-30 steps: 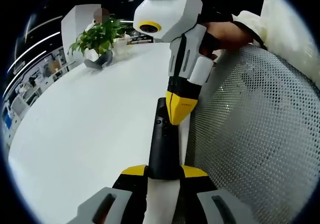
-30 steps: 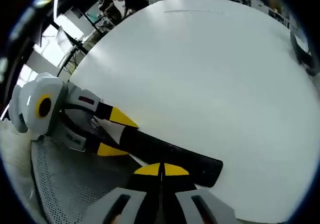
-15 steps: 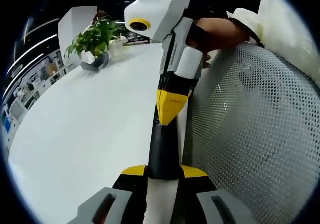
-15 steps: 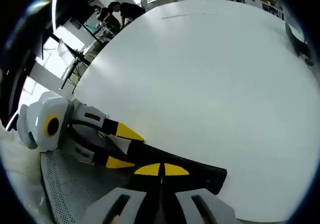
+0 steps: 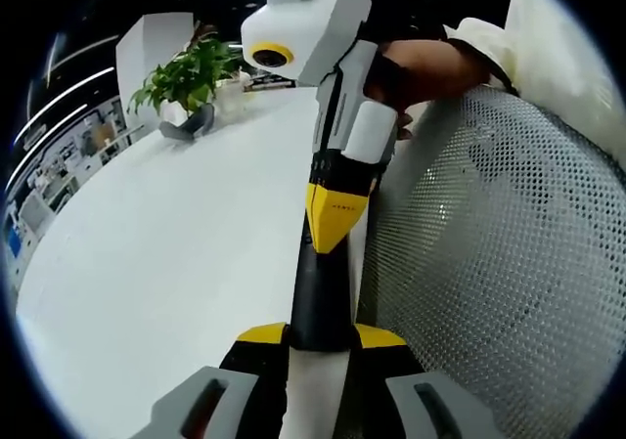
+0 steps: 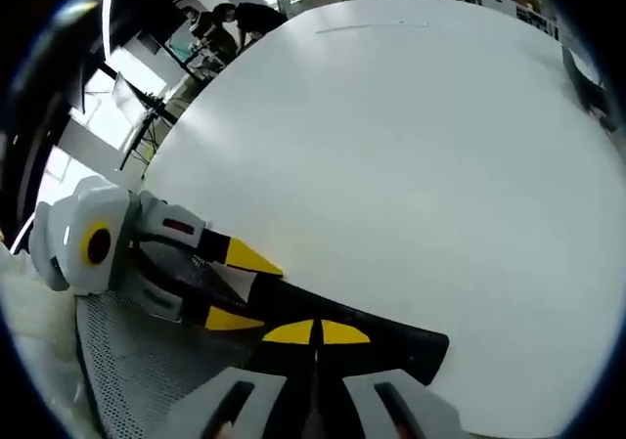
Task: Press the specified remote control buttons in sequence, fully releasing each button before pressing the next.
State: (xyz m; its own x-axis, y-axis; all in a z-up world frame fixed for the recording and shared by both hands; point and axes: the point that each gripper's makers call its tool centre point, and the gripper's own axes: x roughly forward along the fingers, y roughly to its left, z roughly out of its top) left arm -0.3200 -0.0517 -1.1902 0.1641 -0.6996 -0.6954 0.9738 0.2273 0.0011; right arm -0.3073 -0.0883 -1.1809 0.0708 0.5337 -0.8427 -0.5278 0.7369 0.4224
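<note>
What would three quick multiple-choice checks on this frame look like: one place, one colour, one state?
1. Where is the potted plant?
A. far end of the white table
B. on the mesh chair
C. on the floor

2. Colour of the remote?
A. white
B. black
C. red

3. State of the right gripper?
A. wide open
B. shut, tips on the remote
C. holding the plant

Answers: 1 A, it stands on the tabletop far behind; 2 B, its body is black; 3 B, yellow tips meet on the remote.

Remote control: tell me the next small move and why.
Probably lift the right gripper straight off the remote control. Its shut yellow tips sit on the remote's top face while the left gripper clamps one end, so a full release seems due before the next press.
</note>
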